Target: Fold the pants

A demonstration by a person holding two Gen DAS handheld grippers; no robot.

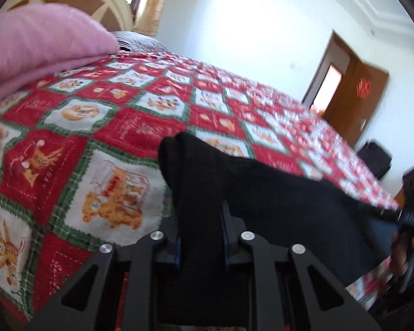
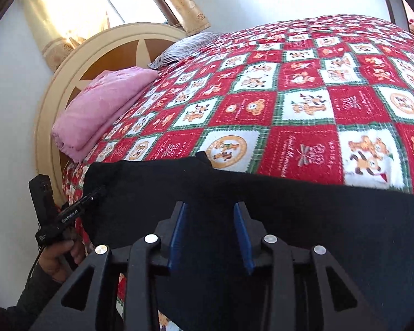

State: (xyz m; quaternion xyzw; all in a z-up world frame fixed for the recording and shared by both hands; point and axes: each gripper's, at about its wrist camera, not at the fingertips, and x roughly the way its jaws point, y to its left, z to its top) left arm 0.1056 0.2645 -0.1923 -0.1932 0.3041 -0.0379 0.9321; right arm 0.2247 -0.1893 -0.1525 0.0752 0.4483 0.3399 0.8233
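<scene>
Left tongs: pinching a thick bunch of the black pants, fabric packed between the fingers at the bottom centre of the left wrist view and spilling up over them.
Right tongs: blue pads spread apart at the bottom centre of the right wrist view, dark cloth showing between them; I cannot tell if either pad touches it.
Pants location: stretched across the lower half of both views, along the near edge of the bed, over the red patchwork quilt.
Far end: at the lower left of the right wrist view the left tongs bite a corner of the cloth, with the person's hand on the grip.
Bystanders: folded pink blanket in the upper left, well apart from the pants; striped pillow by the headboard.
Step, my call: carrying one edge over for a fold.
Risk one: only one end looks secured, so the free side could sag and fold crooked.
Risk two: that bunched grip may drag hidden layers along and leave a lump.
Risk three: black on black makes edges hard to read, so the right tongs could close on the wrong layer.
</scene>
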